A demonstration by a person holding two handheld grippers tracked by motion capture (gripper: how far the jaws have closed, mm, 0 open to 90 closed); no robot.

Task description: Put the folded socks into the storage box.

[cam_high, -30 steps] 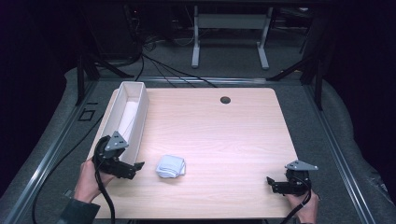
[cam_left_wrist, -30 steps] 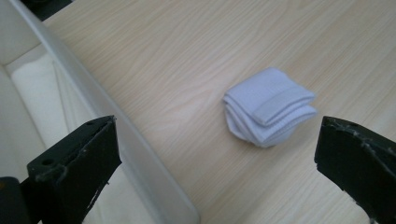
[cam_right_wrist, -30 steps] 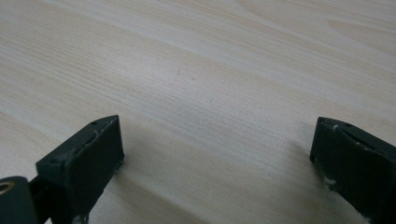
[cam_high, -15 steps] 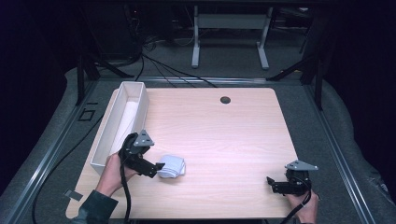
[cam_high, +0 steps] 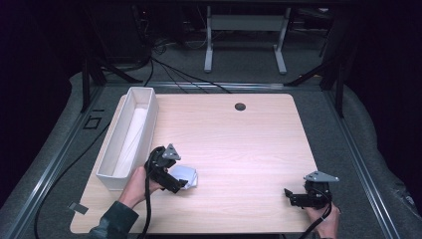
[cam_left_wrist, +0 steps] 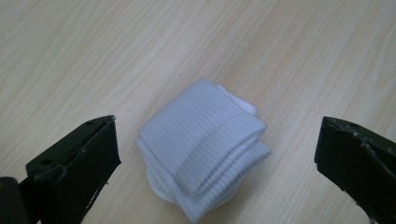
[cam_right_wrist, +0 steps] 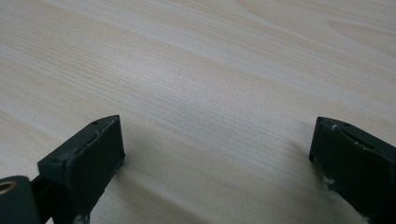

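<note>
White folded socks (cam_left_wrist: 203, 147) are lying on the wooden table (cam_high: 239, 149) beside the long white bin (cam_high: 127, 139), and you are straddling them with the left gripper (cam_left_wrist: 215, 154), jaws spread wide for grasping, while the right gripper (cam_high: 291, 195), also spread, is idling at the near corner.

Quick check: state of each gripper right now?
Left gripper: open, jaws either side of the folded sock, not gripping.
Right gripper: open, empty.

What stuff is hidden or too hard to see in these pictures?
- Folded white sock: in the high view, the left gripper covers its near side.
- White bin: its near wall hides part of the floor inside; the pale thing lying in it is too small to name.
- Right gripper: its jaw bases are cut off by the bottom edge of its own view.
</note>
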